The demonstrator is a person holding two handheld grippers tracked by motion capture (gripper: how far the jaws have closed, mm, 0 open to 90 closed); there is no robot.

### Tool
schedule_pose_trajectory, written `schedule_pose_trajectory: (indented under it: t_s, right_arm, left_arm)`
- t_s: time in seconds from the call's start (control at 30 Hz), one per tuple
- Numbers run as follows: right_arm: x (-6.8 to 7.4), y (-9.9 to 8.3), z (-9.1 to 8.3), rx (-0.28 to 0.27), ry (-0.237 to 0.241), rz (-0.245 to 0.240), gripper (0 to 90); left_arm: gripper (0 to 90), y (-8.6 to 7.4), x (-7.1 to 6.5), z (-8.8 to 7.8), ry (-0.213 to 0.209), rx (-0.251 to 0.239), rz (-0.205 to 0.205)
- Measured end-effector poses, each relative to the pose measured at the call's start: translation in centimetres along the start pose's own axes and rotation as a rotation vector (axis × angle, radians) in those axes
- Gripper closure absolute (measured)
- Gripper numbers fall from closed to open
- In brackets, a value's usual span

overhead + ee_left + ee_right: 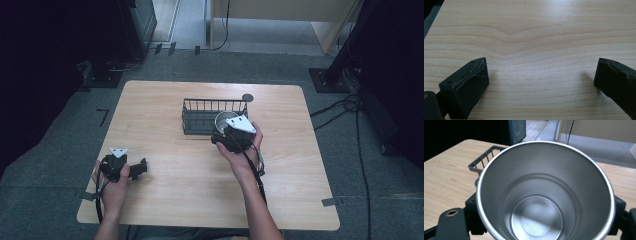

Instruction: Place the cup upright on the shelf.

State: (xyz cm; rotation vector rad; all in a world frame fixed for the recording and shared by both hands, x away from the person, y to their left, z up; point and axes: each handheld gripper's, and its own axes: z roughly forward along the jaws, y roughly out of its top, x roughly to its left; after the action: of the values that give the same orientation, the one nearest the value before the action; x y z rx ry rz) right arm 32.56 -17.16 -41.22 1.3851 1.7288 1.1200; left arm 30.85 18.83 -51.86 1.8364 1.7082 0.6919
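While the right tongs (226,131) clamp a steel cup (544,195) by its outer wall, one jaw on either side, the cup sits upright with its open mouth facing the right gripper view, its inside bare. From the high view it hangs at the right end of the dark wire basket (205,117), over the wooden worktop (175,200). Well apart, near the front left edge, the left tongs (541,75) stand wide apart with nothing but bare wood between them
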Motion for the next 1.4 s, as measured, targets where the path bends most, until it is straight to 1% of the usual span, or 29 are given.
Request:
schedule_pose_trajectory:
  t_s: [0.3, 0.57, 0.63, 0.87, 0.93, 1.07, 1.3, 1.4]
  right_arm:
    - [0.0, 1.4, 0.8, -0.012, -0.003, -0.008, 17.8]
    - [-0.1, 2.4, 1.7, -0.020, -0.022, -0.019, 17.8]
    - [-0.3, 2.9, 2.0, -0.026, -0.035, -0.017, 17.8]
    - [-0.7, 3.5, 2.9, -0.031, -0.054, -0.008, 17.8]
    - [-1.0, 4.0, 3.4, -0.035, -0.062, 0.001, 17.9]
    - [-1.4, 4.5, 3.9, -0.038, -0.063, 0.011, 17.9]
    - [-1.7, 5.0, 4.9, -0.028, -0.067, 0.018, 17.9]
    - [-1.9, 5.1, 5.8, -0.020, -0.076, 0.021, 17.8]
  left_arm:
    - [0.0, 0.0, 0.0, 0.0, 0.000, -0.003, -0.002]
    - [0.0, 0.0, 0.0, 0.0, 0.000, -0.003, -0.002]
    - [0.0, 0.0, 0.0, 0.0, 0.000, -0.003, -0.002]
    - [0.0, 0.0, 0.0, 0.0, 0.000, -0.003, -0.001]
    - [0.0, 0.0, 0.0, 0.0, -0.001, -0.002, -0.001]
    - [0.0, 0.0, 0.0, 0.0, 0.000, -0.002, -0.001]
    - [0.0, 0.0, 0.0, 0.0, 0.000, -0.002, -0.002]
    - [0.0, 0.0, 0.0, 0.0, 0.000, 0.000, -0.001]
